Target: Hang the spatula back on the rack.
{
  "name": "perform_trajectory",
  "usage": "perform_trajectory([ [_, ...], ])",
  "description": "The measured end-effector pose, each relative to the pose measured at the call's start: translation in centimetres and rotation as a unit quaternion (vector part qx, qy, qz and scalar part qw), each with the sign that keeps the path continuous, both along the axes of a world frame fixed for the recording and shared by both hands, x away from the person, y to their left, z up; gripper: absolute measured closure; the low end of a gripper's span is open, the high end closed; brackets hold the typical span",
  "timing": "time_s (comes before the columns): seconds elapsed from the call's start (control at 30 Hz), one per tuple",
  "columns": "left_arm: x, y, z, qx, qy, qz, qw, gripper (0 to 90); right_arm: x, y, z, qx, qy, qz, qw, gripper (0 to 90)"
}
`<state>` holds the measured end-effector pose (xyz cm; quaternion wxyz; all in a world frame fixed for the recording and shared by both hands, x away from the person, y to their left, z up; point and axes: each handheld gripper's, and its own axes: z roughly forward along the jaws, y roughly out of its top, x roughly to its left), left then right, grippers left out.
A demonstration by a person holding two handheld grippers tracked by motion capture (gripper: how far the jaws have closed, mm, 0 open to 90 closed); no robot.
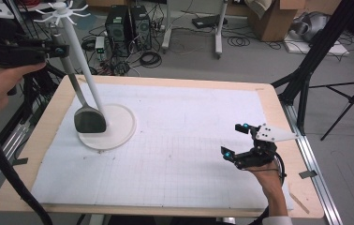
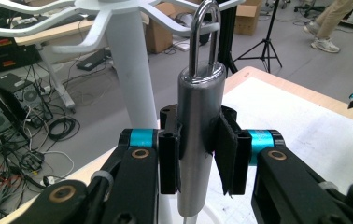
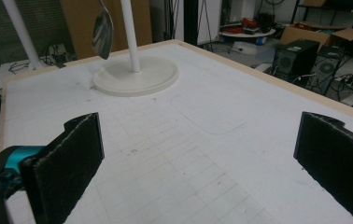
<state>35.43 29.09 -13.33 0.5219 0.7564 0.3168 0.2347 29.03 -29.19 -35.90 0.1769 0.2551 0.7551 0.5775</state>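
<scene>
At the upper left of the high view, the left gripper was clamped on the polished steel spatula by its round handle, beside the white hook stand. Stiff, smooth, probably slippery; gripping mid-handle suited it. The right gripper stood wide open, empty.

The spatula's handle is running off the bottom edge of the left gripper view, its blade out of frame. The white rack's pole is disappearing behind the left gripper, and its arms are getting cropped at the top. In the high view, the left gripper's jaws are blurring into shadow.
</scene>
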Motion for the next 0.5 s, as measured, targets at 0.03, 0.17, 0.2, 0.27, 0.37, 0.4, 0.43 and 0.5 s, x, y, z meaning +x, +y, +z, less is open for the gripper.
perform_trajectory([
  [0.03,0.05,0.02,-0.01,-0.001,0.0,0.001,1.0,72.3,0.0,0.03,-0.02,0.001,0.001,0.0,1.0,0.3],
  [0.17,0.27,-0.01,-0.13,0.002,0.002,0.005,1.0,72.3,-0.05,0.09,-0.07,0.002,0.004,0.002,1.0,0.3],
  [0.2,0.33,-0.03,-0.14,0.005,0.003,0.007,1.0,72.3,-0.02,0.09,-0.11,0.001,0.004,0.003,1.0,0.3],
  [0.27,0.4,-0.08,-0.15,0.007,-0.001,0.01,0.9999,72.2,-0.03,0.14,-0.15,0.001,0.007,0.002,1.0,0.3],
  [0.37,0.55,-0.1,-0.28,0.006,0.001,0.012,0.9999,72.1,-0.03,0.2,-0.16,-0.001,0.007,0.003,1.0,0.3],
  [0.4,0.61,-0.1,-0.36,0.009,0.003,0.013,0.9999,71.9,-0.02,0.2,-0.17,-0.001,0.006,0.003,1.0,0.2],
  [0.43,0.66,-0.1,-0.47,0.014,0.002,0.014,0.9998,71.6,0.01,0.2,-0.18,-0.001,0.005,0.003,1.0,0.3],
  [0.5,0.51,0.03,-0.53,0.0,-0.017,0.019,0.9997,69.8,0.04,0.23,-0.19,-0.002,0.004,0.002,1.0,0.3],
])
